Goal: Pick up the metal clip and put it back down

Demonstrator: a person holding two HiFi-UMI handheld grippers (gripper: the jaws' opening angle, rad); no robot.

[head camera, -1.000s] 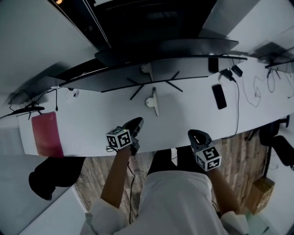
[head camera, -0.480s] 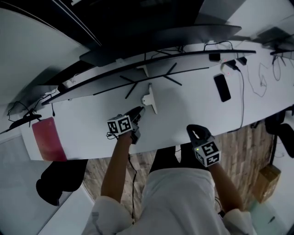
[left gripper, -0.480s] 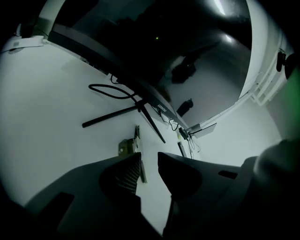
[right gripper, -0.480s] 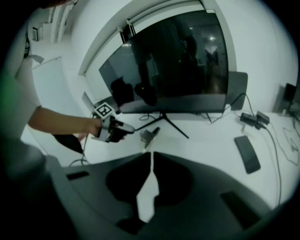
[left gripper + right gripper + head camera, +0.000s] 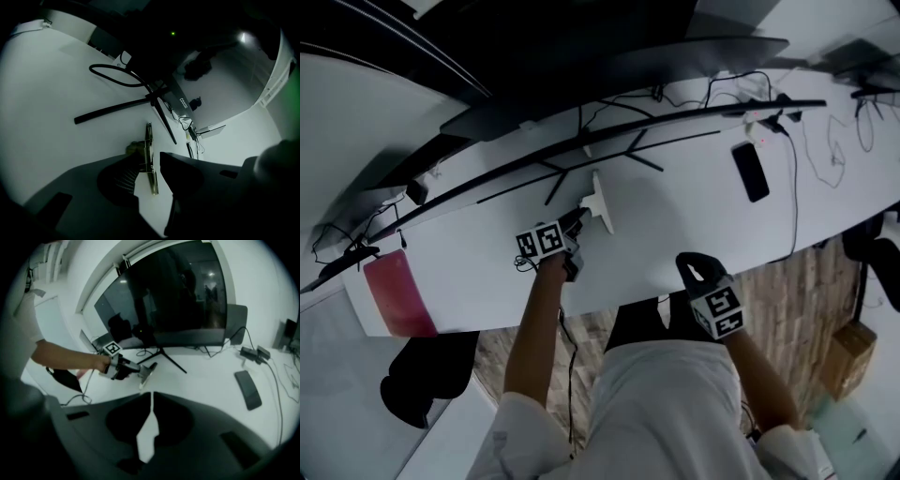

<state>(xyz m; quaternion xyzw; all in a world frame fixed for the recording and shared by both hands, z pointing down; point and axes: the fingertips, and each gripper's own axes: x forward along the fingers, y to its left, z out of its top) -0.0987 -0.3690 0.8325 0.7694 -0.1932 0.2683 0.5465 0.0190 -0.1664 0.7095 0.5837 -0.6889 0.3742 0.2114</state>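
Note:
The metal clip [image 5: 150, 140] lies on the white table [image 5: 51, 93], pale and flat in the head view [image 5: 600, 199]. My left gripper [image 5: 149, 158] reaches over it with its jaws opening. The clip sits between the two fingers and its spring lies close against the left finger [image 5: 123, 174]. In the head view the left gripper [image 5: 578, 221] meets the clip's near end. The right gripper view shows the left gripper [image 5: 138, 371] at the clip [image 5: 149, 370]. My right gripper [image 5: 151, 398] is shut and empty, hanging at the table's front edge [image 5: 695, 268].
A monitor's black stand legs [image 5: 117, 108] spread just beyond the clip, with a looped cable [image 5: 112, 75]. A black phone [image 5: 750, 172] lies to the right, among cables [image 5: 811, 141]. A red mat [image 5: 394, 291] lies at the far left. The table's front edge runs under both hands.
The left gripper has moved forward from the table's front edge to the clip. The right gripper has stayed near the front edge.

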